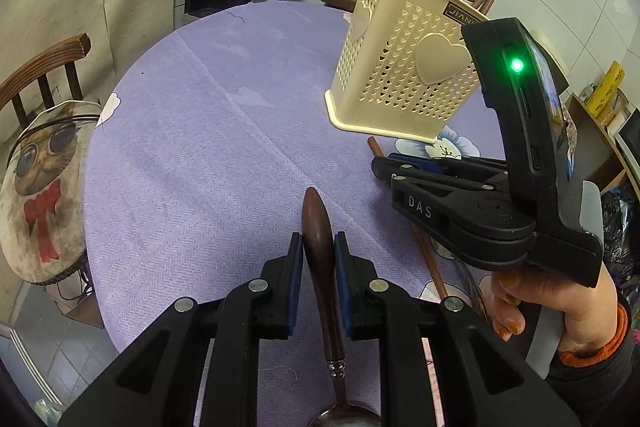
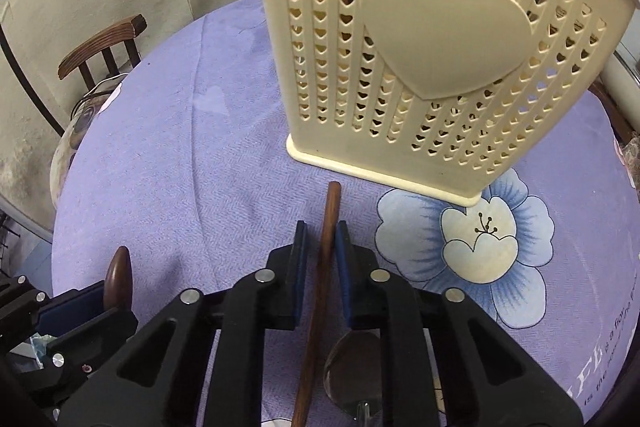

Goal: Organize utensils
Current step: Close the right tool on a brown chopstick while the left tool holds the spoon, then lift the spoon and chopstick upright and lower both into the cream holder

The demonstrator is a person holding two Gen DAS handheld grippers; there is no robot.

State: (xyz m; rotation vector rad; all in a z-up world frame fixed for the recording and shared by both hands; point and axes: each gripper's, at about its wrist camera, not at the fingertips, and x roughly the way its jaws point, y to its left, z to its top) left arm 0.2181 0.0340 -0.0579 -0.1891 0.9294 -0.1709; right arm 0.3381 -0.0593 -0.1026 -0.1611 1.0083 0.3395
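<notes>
Lavender tablecloth: cream perforated heart-pattern utensil holder looks empty; my left gripper clamps a dark wooden-handled spoon, right gripper is closed on a brown wooden stick lying just before it, neither binned yet

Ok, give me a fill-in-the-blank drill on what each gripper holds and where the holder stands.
1. The left gripper is shut on the brown handle of a ____.
2. The right gripper pinches a thin wooden ____.
3. The cream utensil holder carries a raised ____ on its perforated wall.
4. The tablecloth is ____ in colour.

Missing words: spoon; stick; heart; purple
</notes>
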